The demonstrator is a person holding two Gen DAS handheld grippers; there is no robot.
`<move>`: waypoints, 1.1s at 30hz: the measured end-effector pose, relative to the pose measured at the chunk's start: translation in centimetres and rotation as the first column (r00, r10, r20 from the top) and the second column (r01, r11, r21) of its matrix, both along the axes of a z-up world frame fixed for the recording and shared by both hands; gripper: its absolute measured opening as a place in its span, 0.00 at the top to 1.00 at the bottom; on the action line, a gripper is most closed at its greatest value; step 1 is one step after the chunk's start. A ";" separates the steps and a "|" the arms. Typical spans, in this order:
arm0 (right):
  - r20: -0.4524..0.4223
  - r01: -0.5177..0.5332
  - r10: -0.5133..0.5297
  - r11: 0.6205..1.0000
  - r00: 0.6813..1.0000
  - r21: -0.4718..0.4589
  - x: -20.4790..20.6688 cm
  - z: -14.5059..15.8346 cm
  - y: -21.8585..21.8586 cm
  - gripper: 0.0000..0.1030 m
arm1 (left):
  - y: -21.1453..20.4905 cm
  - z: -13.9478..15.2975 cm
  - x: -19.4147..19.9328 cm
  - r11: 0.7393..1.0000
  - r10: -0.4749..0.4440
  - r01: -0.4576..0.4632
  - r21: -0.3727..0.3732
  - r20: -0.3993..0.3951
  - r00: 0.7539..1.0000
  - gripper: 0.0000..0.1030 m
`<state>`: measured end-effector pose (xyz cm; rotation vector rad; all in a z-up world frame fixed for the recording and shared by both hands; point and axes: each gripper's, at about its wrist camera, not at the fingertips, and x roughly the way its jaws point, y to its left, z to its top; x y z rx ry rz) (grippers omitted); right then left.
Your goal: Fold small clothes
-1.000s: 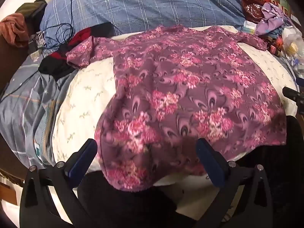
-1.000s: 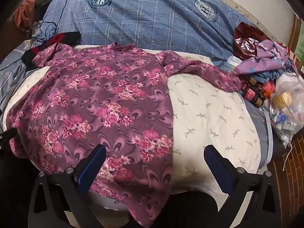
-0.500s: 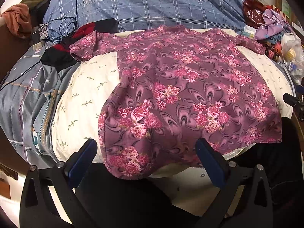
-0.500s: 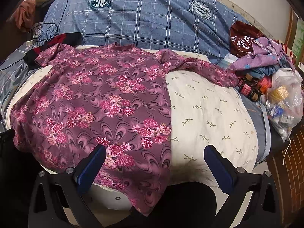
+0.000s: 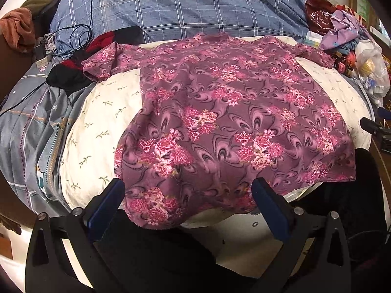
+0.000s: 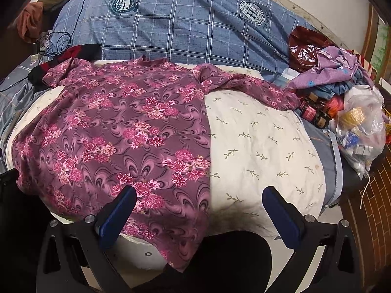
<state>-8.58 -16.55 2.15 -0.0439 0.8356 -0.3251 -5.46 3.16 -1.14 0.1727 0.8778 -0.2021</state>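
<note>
Looking along my left gripper [image 5: 188,193], I have the jaws spread wide with nothing between them, hanging just off the near edge of the bed. The floral shirt [image 5: 227,112] lies flat and face-down-or-up I cannot tell, spread over a cream pillow [image 5: 97,127] so that the whole outline shows for folding. Its hem droops over the pillow's near edge at 6 o'clock, right between my blue pads [image 5: 107,205], which is why I judge this hand is lined up on the hem's left corner. One sleeve reaches to 10 o'clock, toward a black and red garment [image 5: 68,73]; the collar sits at 12 o'clock against the blue plaid quilt [image 5: 195,7].

From my right gripper [image 6: 199,207], the jaws are likewise wide apart and empty. The shirt fills the left half of this view, its right side seam running down toward 6 o'clock, and its other sleeve stretches to 2 o'clock, ending just beside some small brown bottles [image 6: 315,112] and a clear plastic bag [image 6: 361,131]. That clutter is near enough to snag, so I would fold the sleeve inward first.
</note>
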 end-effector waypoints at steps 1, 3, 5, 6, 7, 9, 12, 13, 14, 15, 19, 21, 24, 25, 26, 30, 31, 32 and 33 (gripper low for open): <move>0.000 0.001 -0.001 1.000 1.000 0.000 0.0 0.0 0.0 0.00 | 0.0 0.0 0.0 1.000 0.000 0.000 -0.003 -0.001 1.000 0.00; 0.000 0.000 0.000 1.000 1.000 -0.001 0.0 0.0 0.0 0.00 | -0.1 0.1 0.1 1.000 -0.002 0.002 -0.007 -0.002 1.000 0.00; 0.002 0.001 -0.001 1.000 1.000 -0.001 0.0 0.0 0.0 0.00 | -0.2 0.2 0.0 1.000 -0.004 0.004 -0.007 0.001 1.000 0.00; 0.002 0.000 0.000 1.000 1.000 0.000 0.0 0.0 0.0 0.00 | -0.3 0.2 0.0 1.000 -0.004 0.005 -0.006 0.003 1.000 0.00; 0.001 -0.001 0.001 1.000 1.000 0.000 0.0 0.0 0.0 0.00 | -0.3 0.2 0.0 1.000 -0.006 0.006 -0.006 0.003 1.000 0.00; 0.001 -0.001 0.001 1.000 1.000 0.000 0.1 0.0 -0.1 0.00 | -0.4 0.3 0.1 1.000 -0.011 0.011 -0.009 0.003 1.000 0.00; 0.001 -0.001 0.001 1.000 1.000 0.000 0.1 0.0 -0.1 0.00 | -0.6 0.4 0.1 1.000 -0.014 0.014 -0.010 0.002 1.000 0.00; 0.000 -0.001 0.001 1.000 1.000 0.000 0.1 0.0 -0.1 0.00 | -0.6 0.4 0.1 1.000 -0.016 0.016 -0.011 0.002 1.000 0.00; 0.000 0.000 0.000 1.000 1.000 0.001 0.0 0.0 -0.1 0.00 | -0.7 0.4 0.2 1.000 -0.017 0.017 -0.010 0.002 1.000 0.00; 0.000 0.000 0.000 1.000 1.000 0.001 0.1 0.0 -0.1 0.00 | -0.7 0.4 0.2 1.000 -0.018 0.019 -0.009 0.002 1.000 0.00; 0.001 0.002 -0.002 1.000 1.000 0.002 0.2 0.0 -0.2 0.00 | -0.9 0.4 0.3 1.000 -0.023 0.023 -0.017 0.000 1.000 0.00; 0.000 0.001 -0.001 1.000 1.000 0.002 0.2 -0.1 -0.2 0.00 | -1.1 0.5 0.2 1.000 -0.025 0.025 -0.017 0.001 1.000 0.00; 0.001 0.001 -0.001 1.000 1.000 0.003 0.2 -0.1 -0.2 0.00 | -1.2 0.5 0.2 0.999 -0.030 0.030 -0.016 0.001 1.000 0.00; 0.001 0.002 -0.002 1.000 1.000 0.002 0.2 -0.1 -0.2 0.00 | -1.3 0.5 0.2 0.999 -0.030 0.030 -0.015 0.001 1.000 0.00; 0.001 0.002 -0.002 1.000 1.000 0.001 0.2 -0.1 -0.2 0.00 | -1.3 0.5 0.3 0.999 -0.031 0.031 -0.014 0.000 1.000 0.00; -0.001 0.006 -0.006 1.000 1.000 0.006 0.3 -0.2 -0.4 0.00 | -1.4 0.4 0.4 0.999 -0.033 0.033 -0.015 -0.003 0.999 0.00; -0.001 0.007 -0.007 1.000 1.000 0.006 0.3 -0.3 -0.4 0.00 | -1.4 0.4 0.4 0.999 -0.033 0.033 -0.014 -0.001 0.999 0.00; -0.002 0.006 -0.006 1.000 1.000 0.007 0.2 -0.4 -0.4 0.00 | -1.5 0.4 0.4 0.999 -0.032 0.032 -0.014 0.000 0.999 0.00; -0.003 0.007 -0.007 1.000 1.000 0.007 0.3 -0.4 -0.4 0.00 | -1.5 0.4 0.5 0.999 -0.032 0.032 -0.013 0.001 0.999 0.00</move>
